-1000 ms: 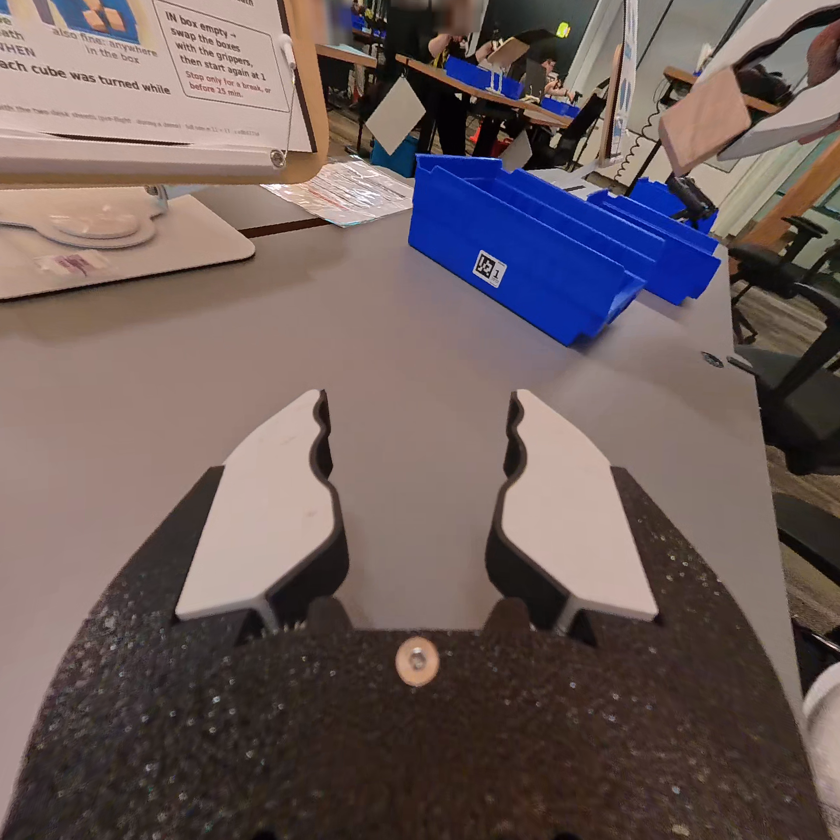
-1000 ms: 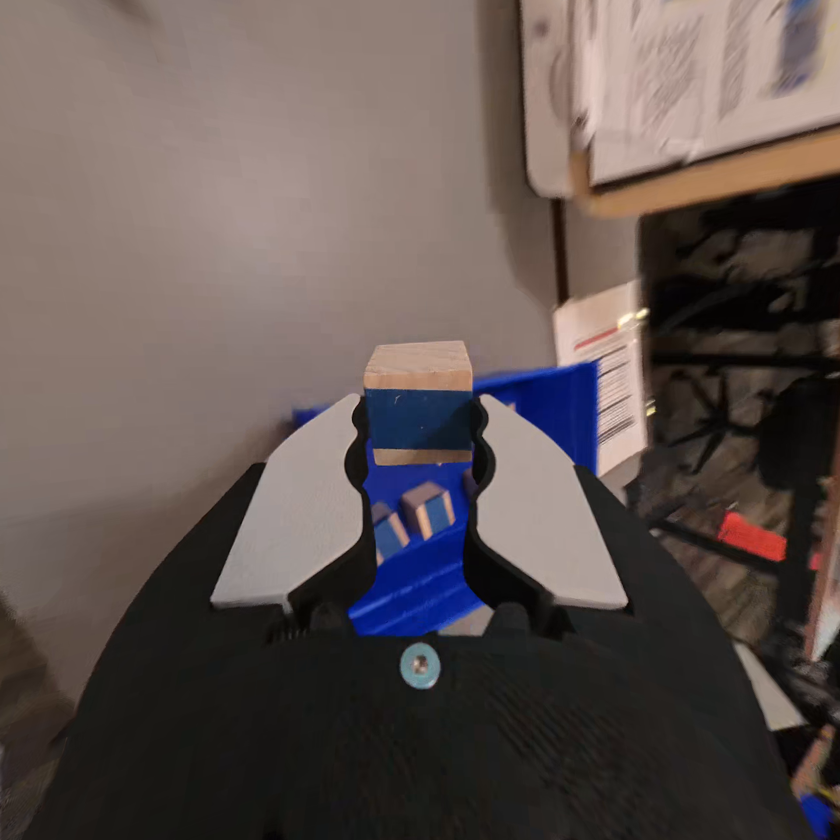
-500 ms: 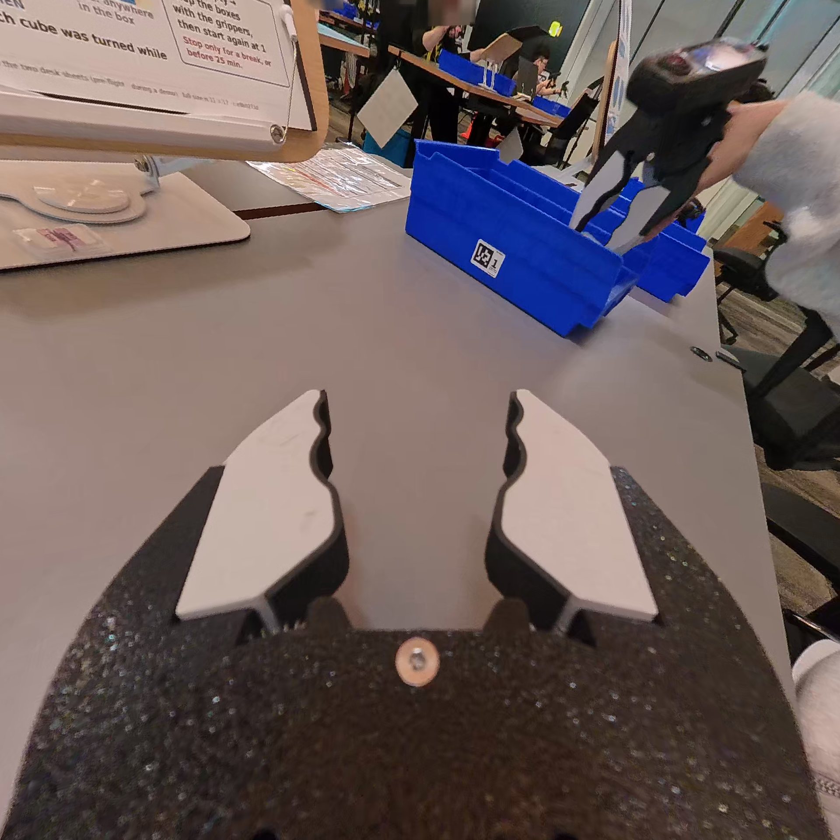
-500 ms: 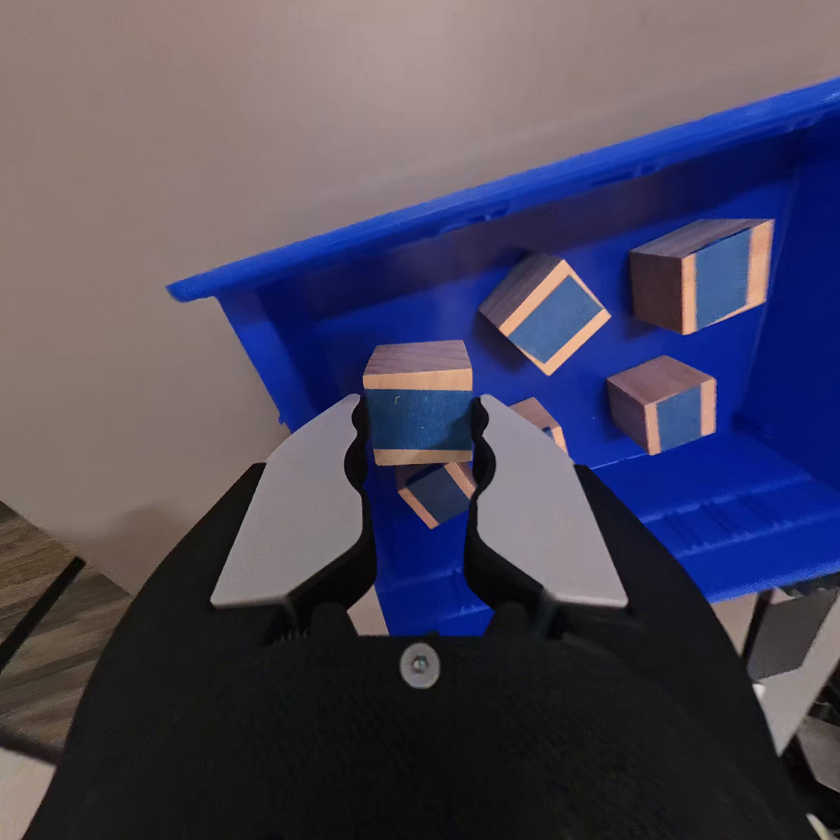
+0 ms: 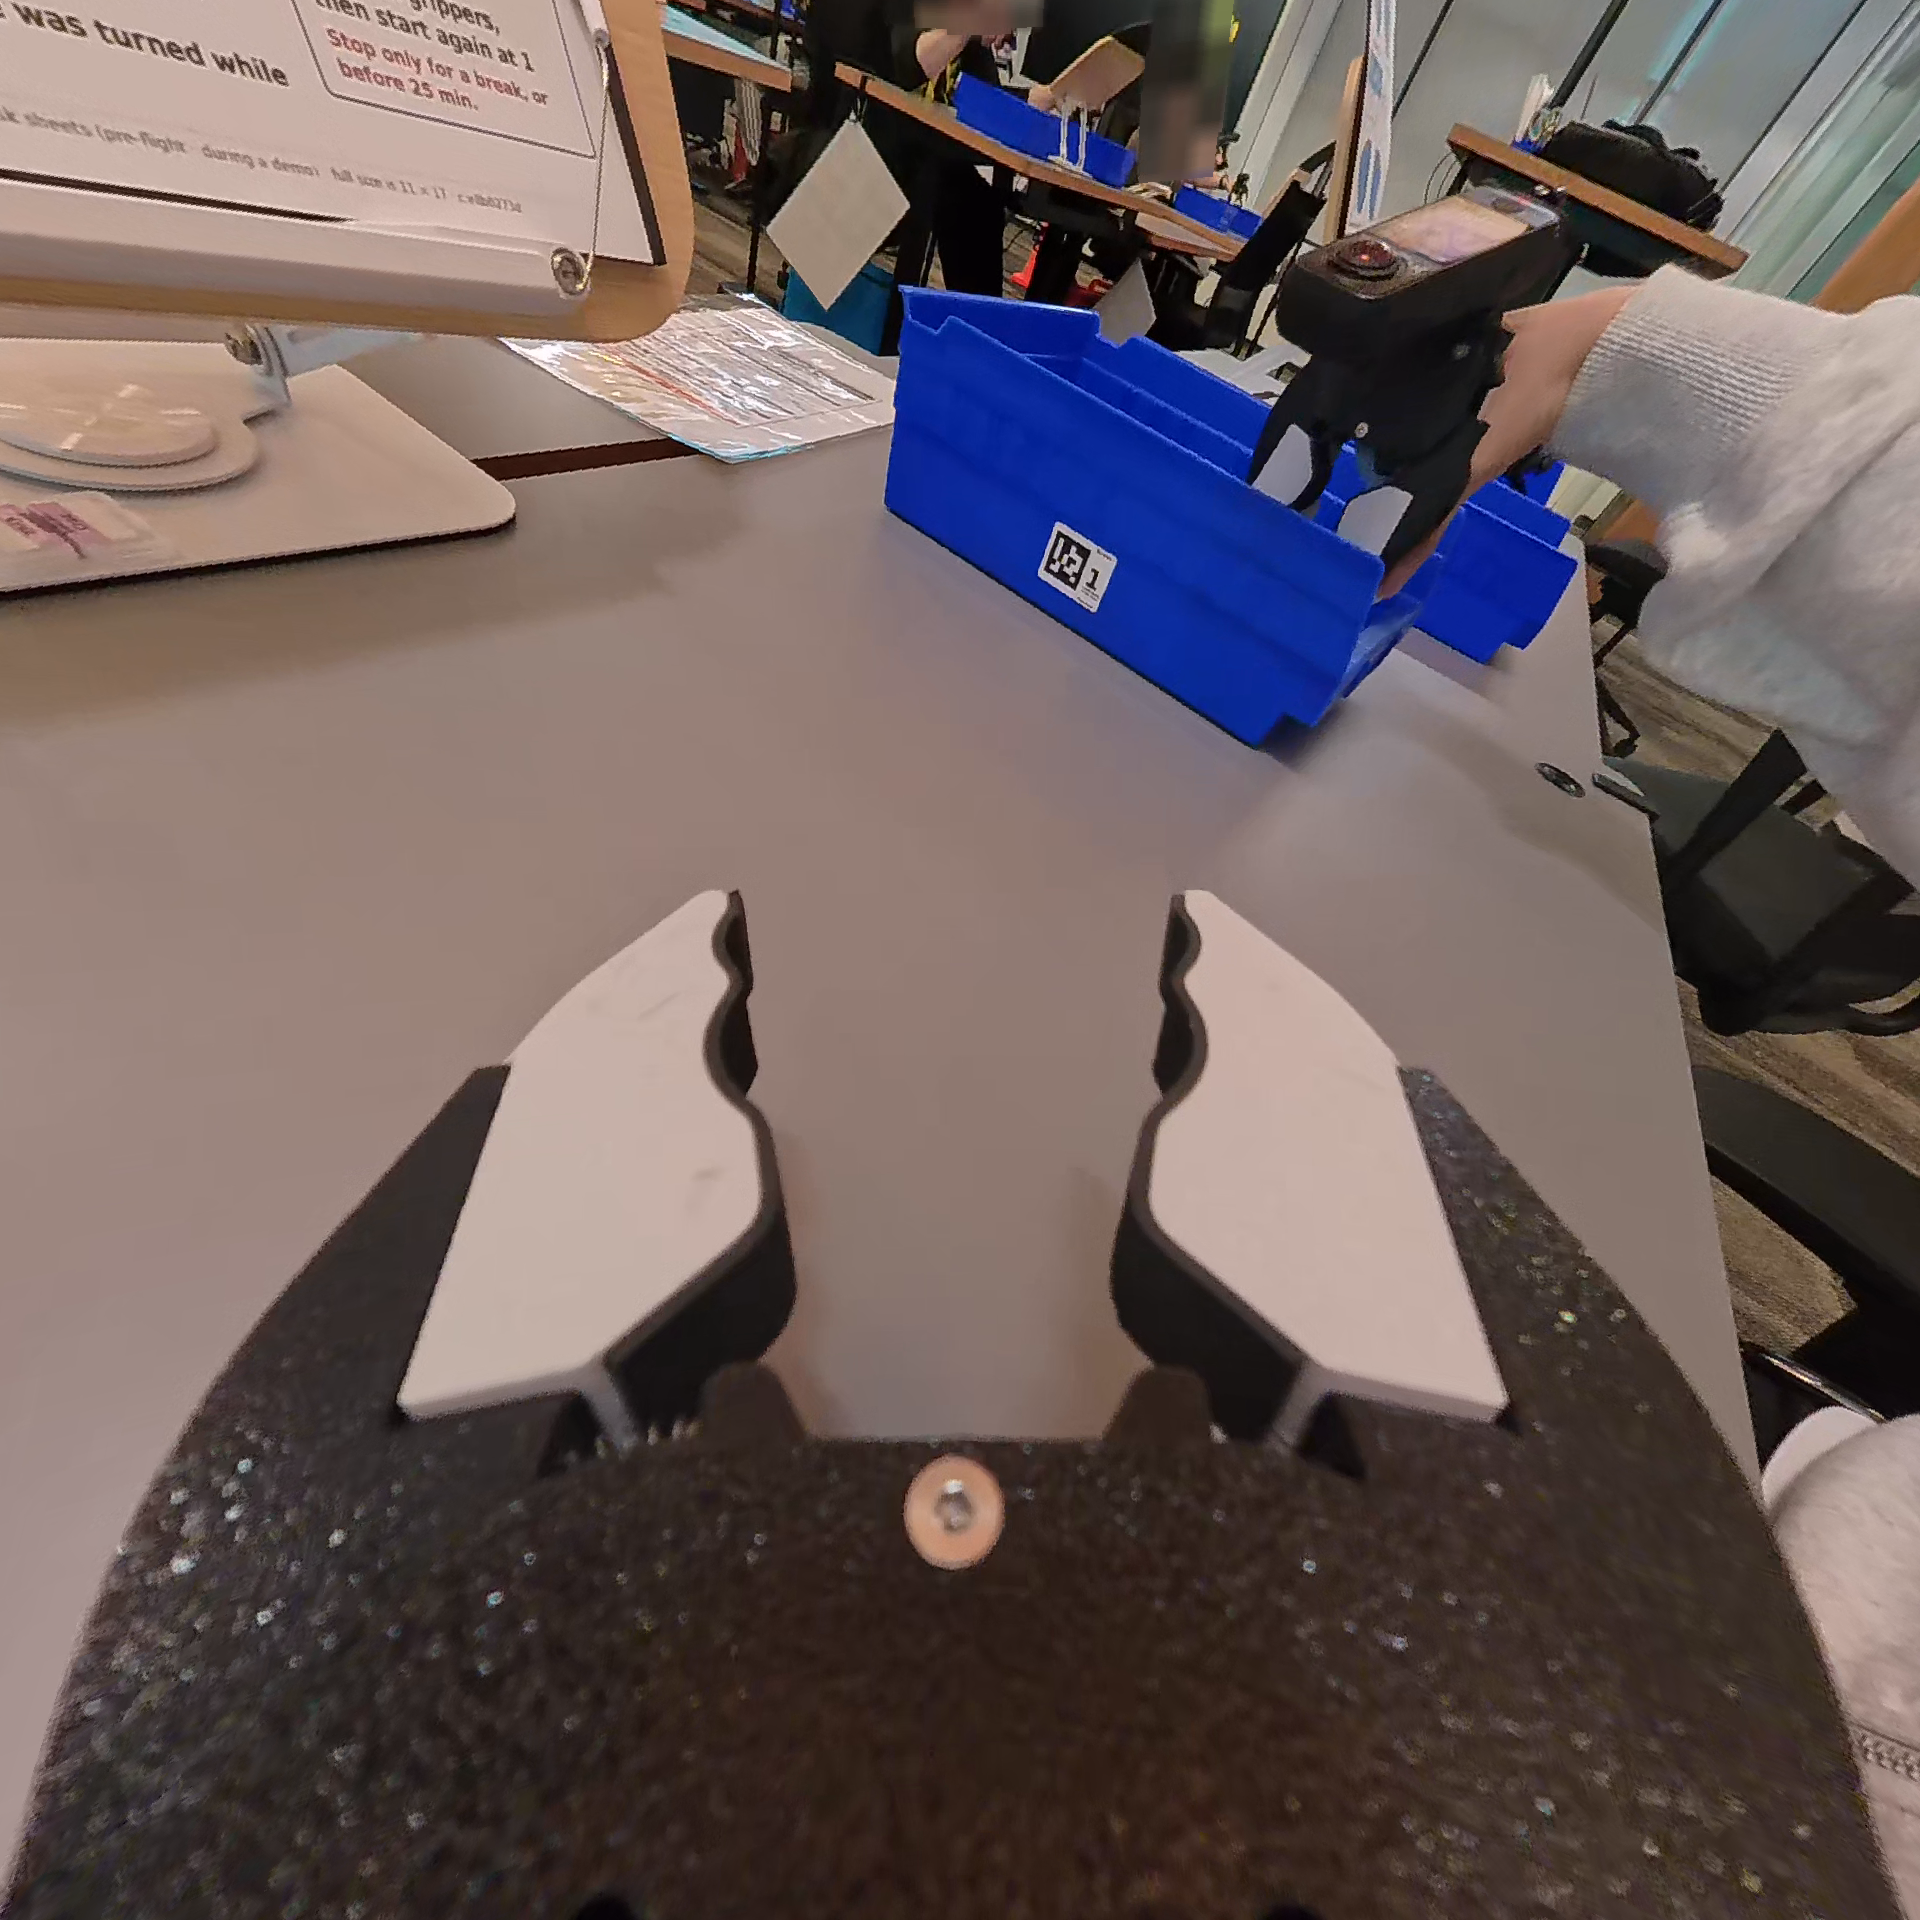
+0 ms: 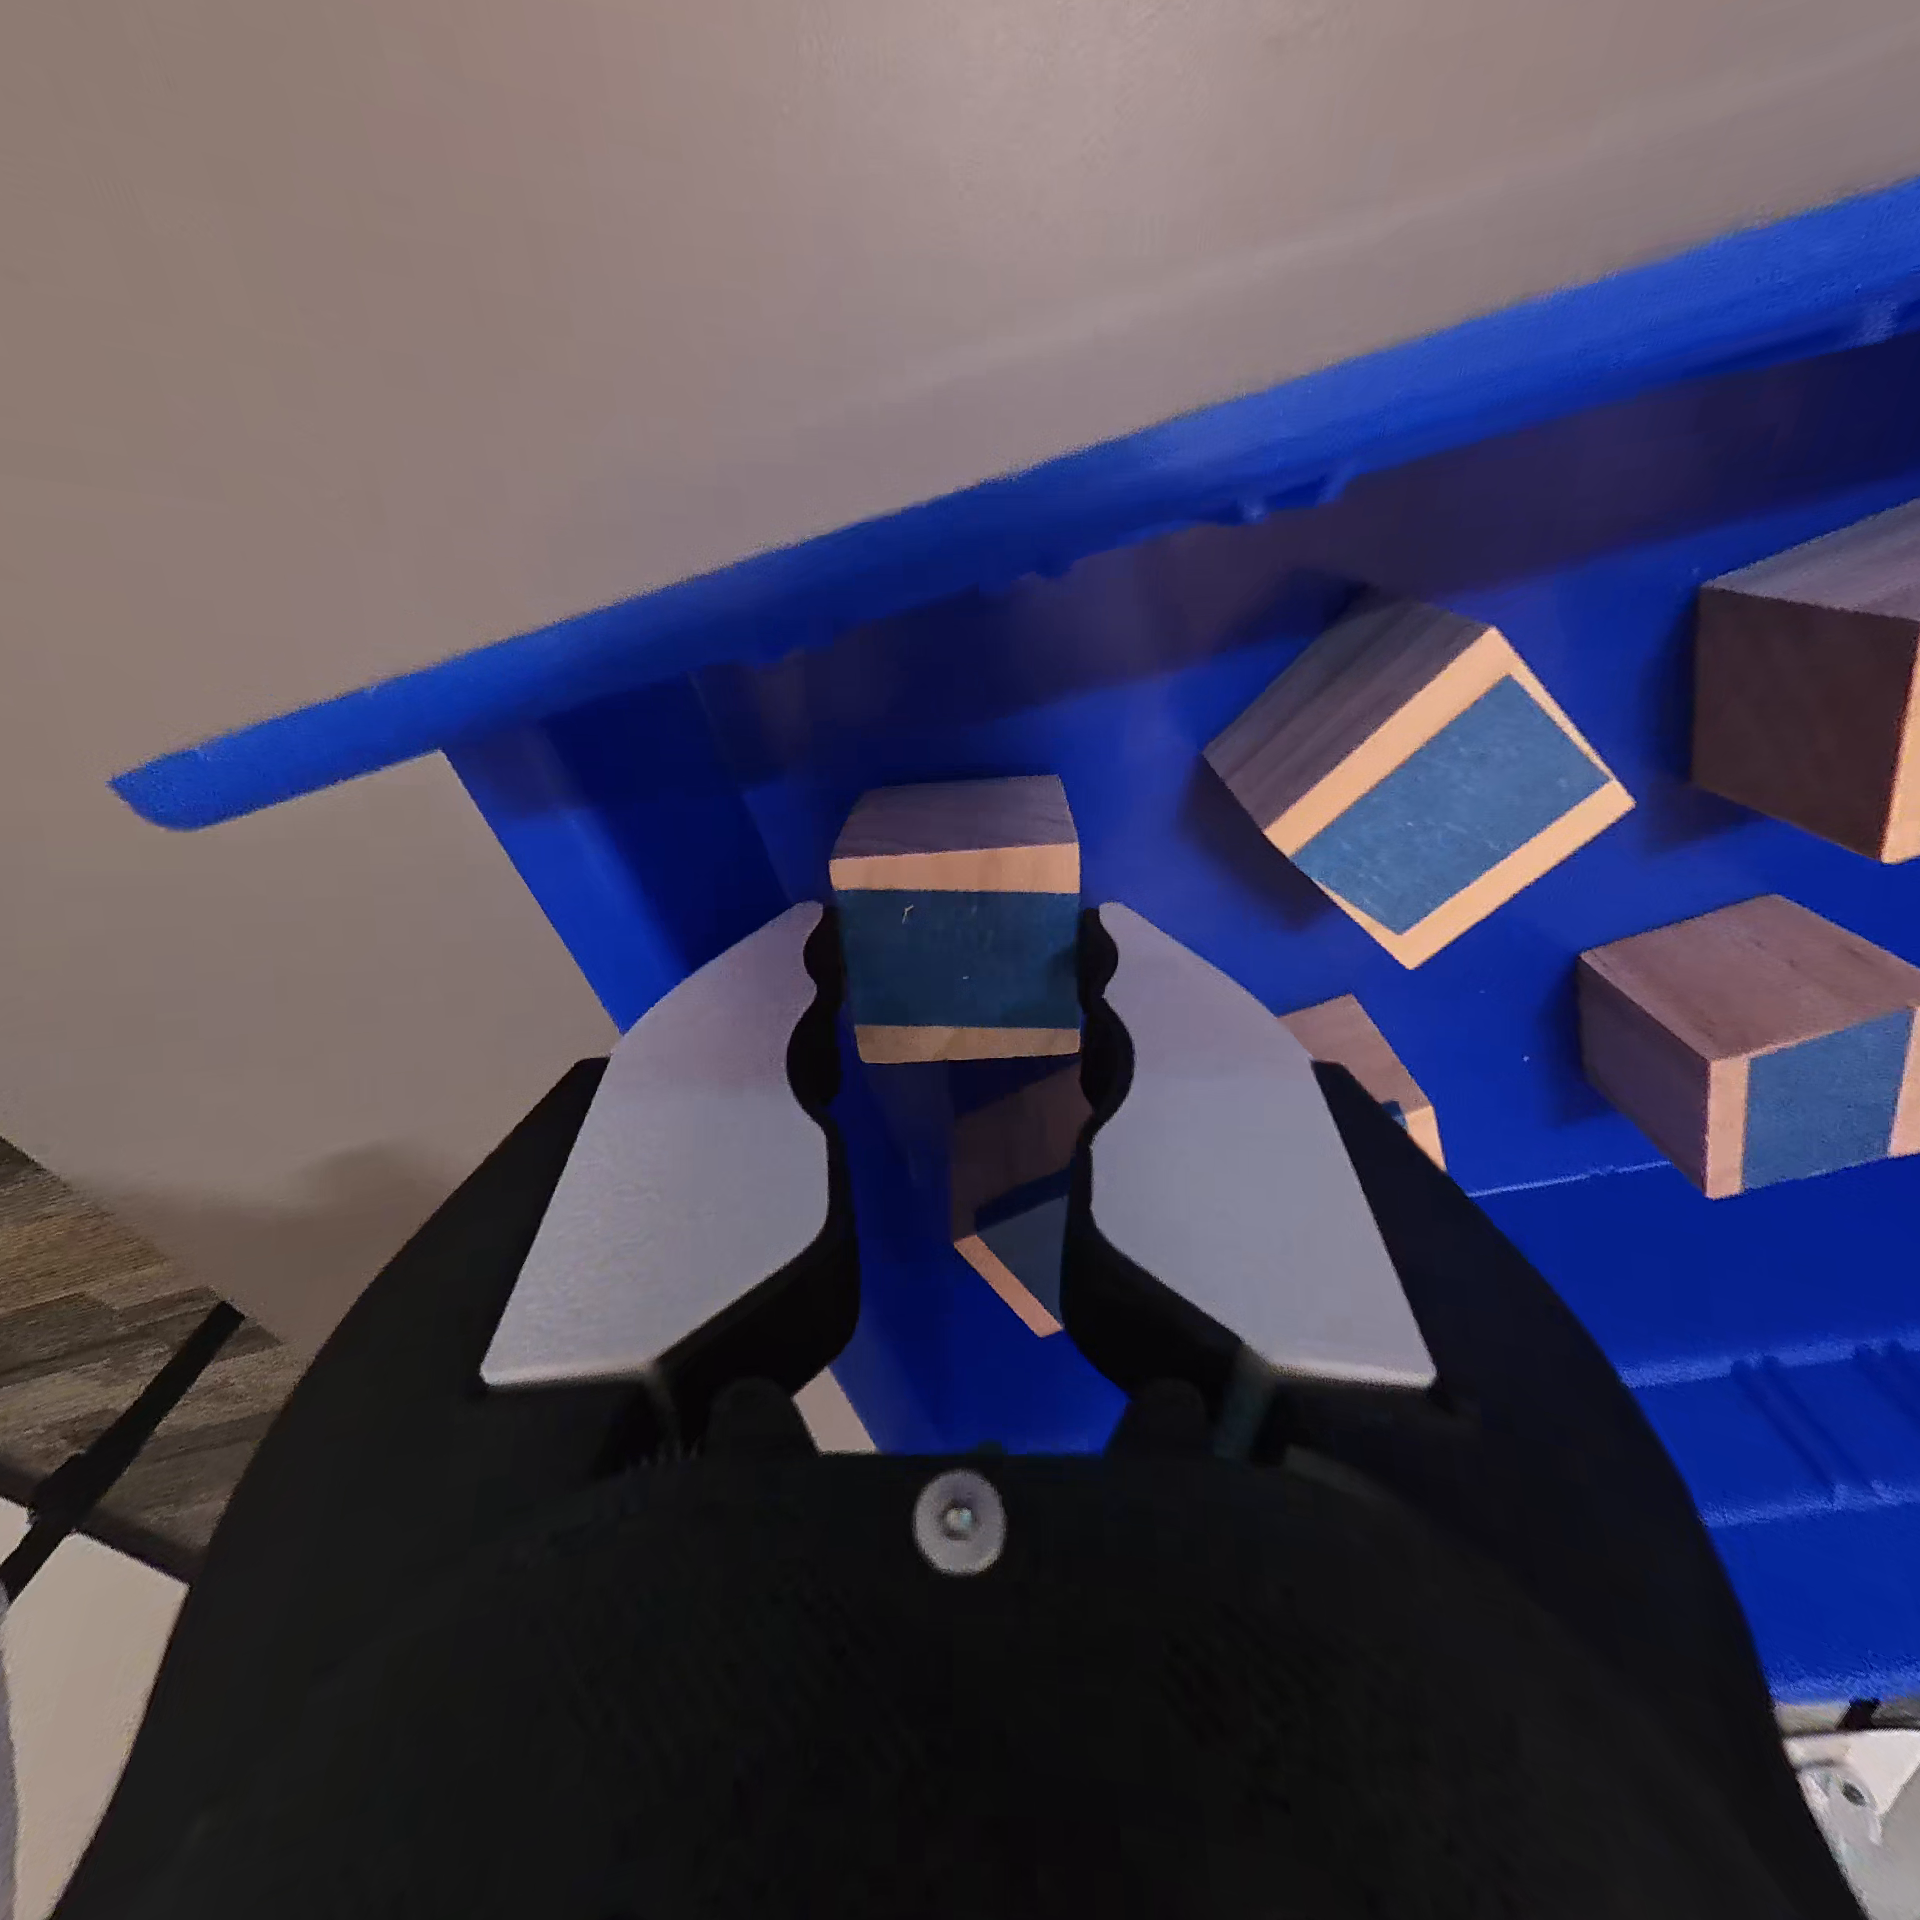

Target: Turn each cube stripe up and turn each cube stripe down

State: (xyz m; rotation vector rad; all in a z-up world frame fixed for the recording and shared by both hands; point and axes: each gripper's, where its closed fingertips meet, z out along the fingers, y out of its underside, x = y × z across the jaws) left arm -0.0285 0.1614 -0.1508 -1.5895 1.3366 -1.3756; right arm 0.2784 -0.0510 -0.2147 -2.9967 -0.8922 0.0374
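Above the grey counter (image 5: 727, 748), the left tongs (image 5: 951, 935) are held apart and empty, with a blue bin (image 5: 1132, 530) seen ahead to their right. In the right wrist view, a wooden cube (image 6: 956, 920) is clamped between the right tongs (image 6: 956, 956), blue stripe facing the camera, over the bin's (image 6: 1039, 520) inside; other cubes (image 6: 1418, 795) lie to the right.

The right gripper (image 6: 956, 925), clamping the striped cube (image 6: 956, 925), now sits lower inside the blue bin (image 6: 1714, 1455), loose cubes (image 6: 1423, 779) nearer.
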